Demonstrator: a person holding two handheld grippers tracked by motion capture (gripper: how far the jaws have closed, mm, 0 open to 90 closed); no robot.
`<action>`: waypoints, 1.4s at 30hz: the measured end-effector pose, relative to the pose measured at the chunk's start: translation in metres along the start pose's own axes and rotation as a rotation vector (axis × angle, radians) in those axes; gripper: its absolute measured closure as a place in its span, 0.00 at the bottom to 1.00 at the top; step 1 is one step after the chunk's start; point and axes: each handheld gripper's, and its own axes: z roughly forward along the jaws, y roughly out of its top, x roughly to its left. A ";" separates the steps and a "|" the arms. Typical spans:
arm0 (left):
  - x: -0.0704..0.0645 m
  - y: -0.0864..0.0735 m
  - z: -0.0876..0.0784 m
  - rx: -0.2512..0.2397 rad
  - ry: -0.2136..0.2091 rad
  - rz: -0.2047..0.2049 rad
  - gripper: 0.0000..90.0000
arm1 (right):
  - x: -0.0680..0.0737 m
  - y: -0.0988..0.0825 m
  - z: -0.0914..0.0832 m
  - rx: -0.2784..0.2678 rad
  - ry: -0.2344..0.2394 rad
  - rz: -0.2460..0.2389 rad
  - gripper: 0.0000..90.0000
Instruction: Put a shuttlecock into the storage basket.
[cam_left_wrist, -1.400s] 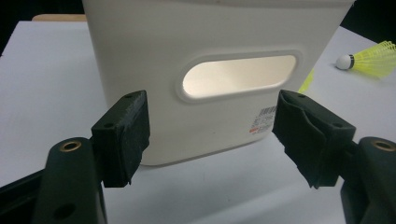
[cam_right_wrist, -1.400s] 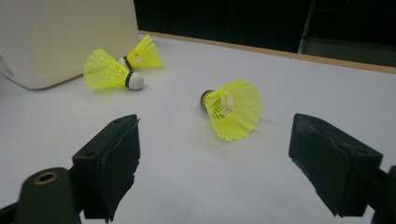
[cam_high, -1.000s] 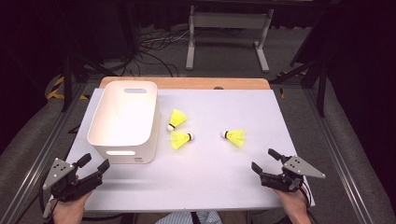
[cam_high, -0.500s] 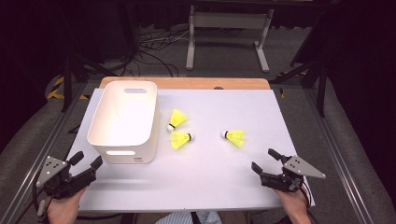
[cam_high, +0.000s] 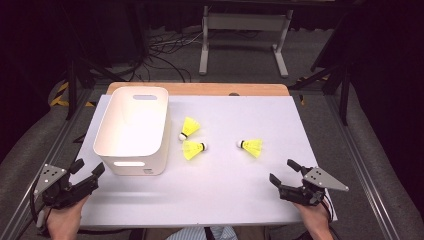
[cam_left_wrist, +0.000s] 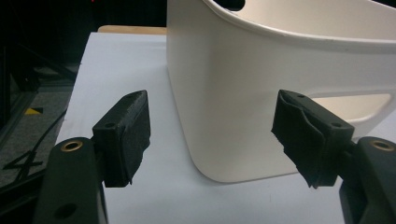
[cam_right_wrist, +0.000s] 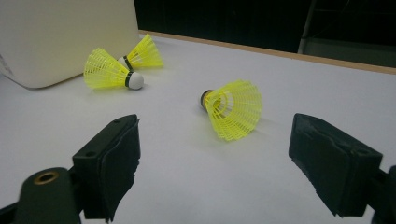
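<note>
A white plastic bin (cam_high: 132, 129) with handle slots stands on the left part of the white table top (cam_high: 225, 185). Three yellow shuttlecocks lie to its right: one (cam_high: 189, 127) beside the bin, one (cam_high: 193, 149) just below it, one (cam_high: 251, 147) farther right. My left gripper (cam_high: 86, 170) is open at the near left corner, facing the bin's near corner (cam_left_wrist: 224, 116). My right gripper (cam_high: 284, 171) is open at the near right, aimed at the right shuttlecock (cam_right_wrist: 232, 108), with the other two (cam_right_wrist: 112, 71) beyond.
A wooden strip (cam_high: 200, 88) borders the table's far edge. Behind it stand a metal stand (cam_high: 245, 35) and cables on the floor. Metal rails run along both sides of the table.
My left gripper has drifted left and slightly back toward the table's near left corner. The right gripper and the shuttlecocks have stayed put.
</note>
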 end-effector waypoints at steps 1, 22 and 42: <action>0.001 0.001 0.000 0.000 0.002 -0.002 0.32 | 0.000 0.000 0.000 0.000 0.001 0.001 0.19; 0.017 0.014 0.013 -0.002 0.047 -0.030 0.32 | 0.000 0.000 0.000 0.000 0.000 0.002 0.19; 0.021 0.033 0.021 -0.001 0.084 -0.024 0.33 | 0.000 0.000 0.000 -0.001 0.001 0.005 0.19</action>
